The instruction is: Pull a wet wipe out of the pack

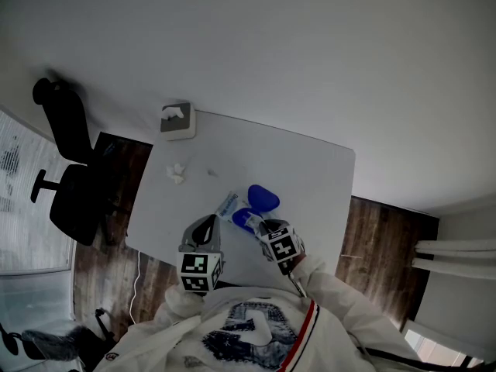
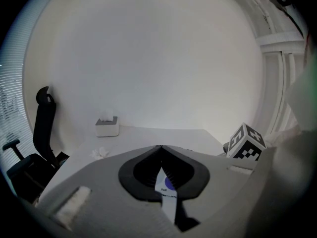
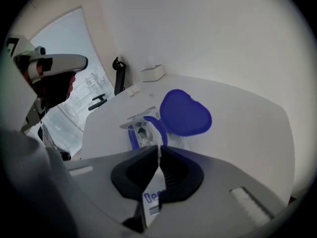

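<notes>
The wet wipe pack [image 1: 230, 205] lies on the white table [image 1: 314, 178] in front of me. Its blue lid [image 1: 263, 198] stands flipped open beside the blue-rimmed opening [image 3: 142, 132]. My left gripper [image 1: 210, 225] is shut on the pack's near left edge; in the left gripper view a white strip of the pack [image 2: 166, 185] with a purple dot sits pinched in the left gripper [image 2: 161, 148]. My right gripper [image 1: 256, 225] is shut on the pack's near right edge, where the right gripper [image 3: 158, 148] clamps printed wrapper [image 3: 152, 195]. The lid [image 3: 184, 112] lies just beyond it.
A tissue box [image 1: 177, 120] stands at the table's far left corner, and a crumpled tissue [image 1: 177, 173] lies nearer. A black office chair [image 1: 70, 161] stands off the table's left side. Dark wooden floor shows on both sides.
</notes>
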Demonstrator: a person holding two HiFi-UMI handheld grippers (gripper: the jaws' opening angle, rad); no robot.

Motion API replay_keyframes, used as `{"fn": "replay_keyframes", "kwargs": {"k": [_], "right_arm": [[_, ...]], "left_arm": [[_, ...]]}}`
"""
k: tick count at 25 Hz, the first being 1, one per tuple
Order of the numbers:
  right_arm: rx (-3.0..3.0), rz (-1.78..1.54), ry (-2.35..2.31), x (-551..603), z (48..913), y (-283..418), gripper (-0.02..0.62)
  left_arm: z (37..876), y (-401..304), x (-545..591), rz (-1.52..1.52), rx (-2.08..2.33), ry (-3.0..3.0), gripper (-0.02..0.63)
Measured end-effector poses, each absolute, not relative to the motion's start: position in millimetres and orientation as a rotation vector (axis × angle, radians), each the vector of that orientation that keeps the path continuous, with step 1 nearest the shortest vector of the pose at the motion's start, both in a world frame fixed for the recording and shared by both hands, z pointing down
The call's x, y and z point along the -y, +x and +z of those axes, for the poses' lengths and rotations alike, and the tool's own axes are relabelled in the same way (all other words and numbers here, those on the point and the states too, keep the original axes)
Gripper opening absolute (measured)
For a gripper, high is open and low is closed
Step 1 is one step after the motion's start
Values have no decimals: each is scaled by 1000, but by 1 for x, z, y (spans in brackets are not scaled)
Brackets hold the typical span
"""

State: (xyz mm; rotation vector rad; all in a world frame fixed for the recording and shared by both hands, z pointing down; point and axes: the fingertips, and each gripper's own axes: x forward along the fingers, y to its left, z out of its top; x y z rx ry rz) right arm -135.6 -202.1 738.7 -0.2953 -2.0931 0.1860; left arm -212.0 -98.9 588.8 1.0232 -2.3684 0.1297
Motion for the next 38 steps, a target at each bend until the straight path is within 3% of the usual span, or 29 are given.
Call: {"fn": "replay_keyframes", "kwargs": {"k": [27,38], "right_arm": [[2371,504,-342,214,663,-113,10],[2573,505,-86,259,606,-85,9]], "left_arm": [[581,-160,131,212,2351,1089,5],[565,-148,164,244,2339,1245,5]]}}
